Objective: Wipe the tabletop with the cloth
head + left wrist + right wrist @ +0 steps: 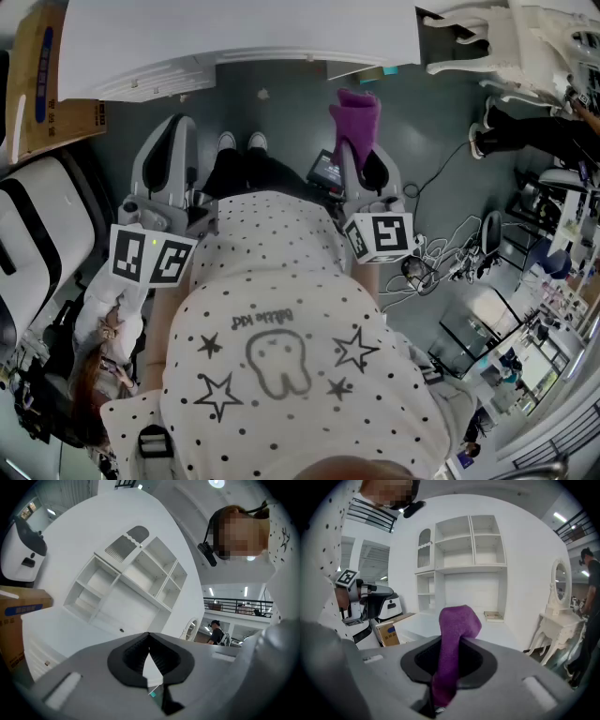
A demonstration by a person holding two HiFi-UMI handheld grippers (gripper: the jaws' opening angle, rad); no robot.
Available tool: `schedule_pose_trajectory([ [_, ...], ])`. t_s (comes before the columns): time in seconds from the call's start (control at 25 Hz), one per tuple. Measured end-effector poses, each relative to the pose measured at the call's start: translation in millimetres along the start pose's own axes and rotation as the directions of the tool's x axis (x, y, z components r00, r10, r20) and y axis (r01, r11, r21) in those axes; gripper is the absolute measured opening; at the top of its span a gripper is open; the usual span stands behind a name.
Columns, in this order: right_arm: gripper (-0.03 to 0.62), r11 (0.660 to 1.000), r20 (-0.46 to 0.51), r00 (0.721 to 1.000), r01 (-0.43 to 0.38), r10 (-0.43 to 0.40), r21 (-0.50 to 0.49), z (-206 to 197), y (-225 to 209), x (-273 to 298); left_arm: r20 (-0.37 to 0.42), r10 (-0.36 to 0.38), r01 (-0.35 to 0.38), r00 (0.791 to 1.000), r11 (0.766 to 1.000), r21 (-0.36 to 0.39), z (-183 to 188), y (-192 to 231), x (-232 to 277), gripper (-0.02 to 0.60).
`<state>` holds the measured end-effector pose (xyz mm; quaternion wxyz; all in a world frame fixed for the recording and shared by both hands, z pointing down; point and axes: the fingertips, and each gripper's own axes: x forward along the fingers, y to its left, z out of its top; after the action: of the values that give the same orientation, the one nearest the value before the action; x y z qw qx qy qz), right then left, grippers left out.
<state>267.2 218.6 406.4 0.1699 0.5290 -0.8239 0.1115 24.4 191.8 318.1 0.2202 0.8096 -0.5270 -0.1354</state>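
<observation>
The white tabletop (234,37) lies ahead of both grippers, above grey floor (281,103). Its far edge is cut off in the head view. A white shelf unit (464,550) rises behind the tabletop, and a book (493,616) lies on it. A cardboard box (37,84) sits at its left end and a white vanity table (560,618) stands to its right. The purple cloth (356,112) is short of the tabletop, pinched in the right gripper (360,155). The left gripper (173,141) has its jaws pressed together on nothing. The person's torso (281,356) hides the floor nearest the camera.
</observation>
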Motion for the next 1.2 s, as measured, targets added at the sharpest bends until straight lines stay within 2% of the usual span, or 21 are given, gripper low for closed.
schedule_pose_trajectory([
  [0.32,0.071,1.000,0.006,1.000,-0.004,0.004,-0.004,-3.6,-0.2,0.0,0.007,0.008,-0.008,1.000,1.000,0.004,-2.6,1.4,-3.7,-0.010],
  [0.48,0.072,0.999,0.044,0.998,-0.053,0.053,-0.002,-5.0,-1.9,4.8,0.033,0.019,-0.020,0.999,1.000,0.022,-7.4,-1.9,-4.2,-0.010],
  [0.72,0.075,0.996,0.106,0.990,-0.091,0.088,0.020,1.0,-5.3,20.0,0.025,0.052,-0.052,0.998,0.999,-0.002,-22.2,2.1,-5.9,-0.010],
  [0.96,0.075,0.995,0.099,0.990,-0.098,0.096,0.016,24.9,4.7,62.3,0.048,0.074,-0.074,0.996,0.997,-0.006,3.1,29.3,2.1,-0.011],
  [1.2,0.075,0.995,0.088,0.991,-0.099,0.099,-0.001,57.9,53.2,125.7,0.075,0.069,-0.071,0.995,0.997,0.021,52.2,87.0,-1.5,-0.009],
])
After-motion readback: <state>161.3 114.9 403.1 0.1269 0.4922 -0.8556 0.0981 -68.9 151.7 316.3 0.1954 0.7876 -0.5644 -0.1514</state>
